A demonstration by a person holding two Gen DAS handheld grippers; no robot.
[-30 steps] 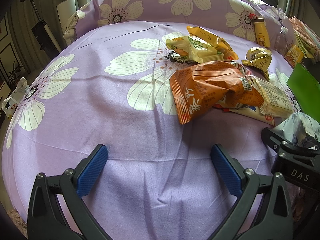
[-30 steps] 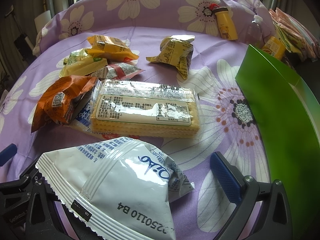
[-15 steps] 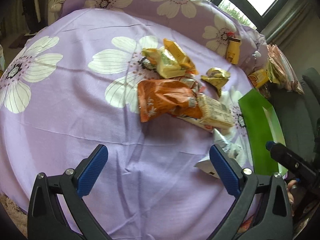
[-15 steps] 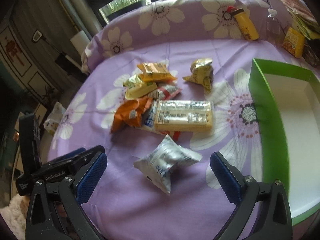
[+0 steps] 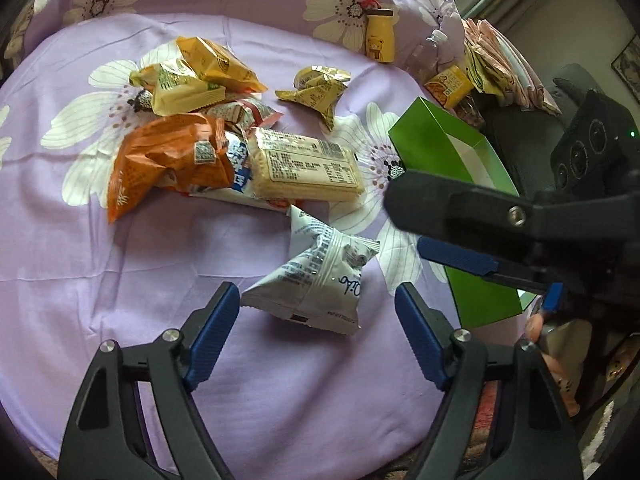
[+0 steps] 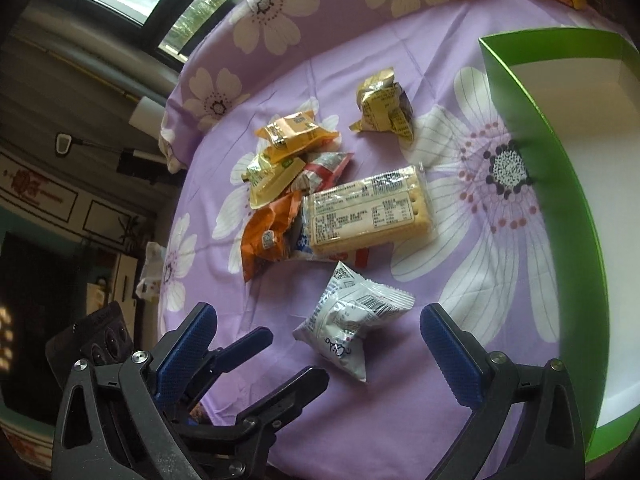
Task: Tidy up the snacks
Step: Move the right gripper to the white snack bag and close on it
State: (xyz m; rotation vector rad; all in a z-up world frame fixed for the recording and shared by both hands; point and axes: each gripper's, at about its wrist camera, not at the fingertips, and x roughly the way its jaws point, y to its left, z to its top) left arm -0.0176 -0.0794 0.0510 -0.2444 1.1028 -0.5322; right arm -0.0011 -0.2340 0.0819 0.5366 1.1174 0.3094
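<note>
**Purple flowered bedspread, snacks heaped beside a green box**

Purple cloth with big white flowers (image 5: 100, 248) covers the whole surface. Nearest, the left gripper (image 5: 318, 322) hangs over it with its blue-padded jaws closing; the white snack bag (image 5: 320, 276) lies on the cloth just ahead of them, and the pads are not touching it. The right gripper (image 6: 318, 338) hovers over the same bag (image 6: 352, 320) with jaws spread wide and easing inward, also clear of the wrapper. In the left wrist view the right gripper (image 5: 492, 236) reaches in from the right edge, in front of the green box (image 5: 432, 140).

Just beyond the white bag lies a clear-wrapped block of crackers (image 5: 306, 168), resting on a blue-and-white packet (image 5: 240, 168), with an orange bag (image 5: 168, 160) touching its left side. Behind these, two yellow packets (image 5: 200, 76) overlap a red-and-white one (image 5: 244, 112). A crumpled gold wrapper (image 5: 318, 94) sits apart, nearer the box, which stands open on the right with a white, bare floor (image 6: 580, 128).

Farthest back, a yellow bottle (image 5: 380, 36) and a small orange carton (image 5: 448, 84) rest against the raised flowered edge.
</note>
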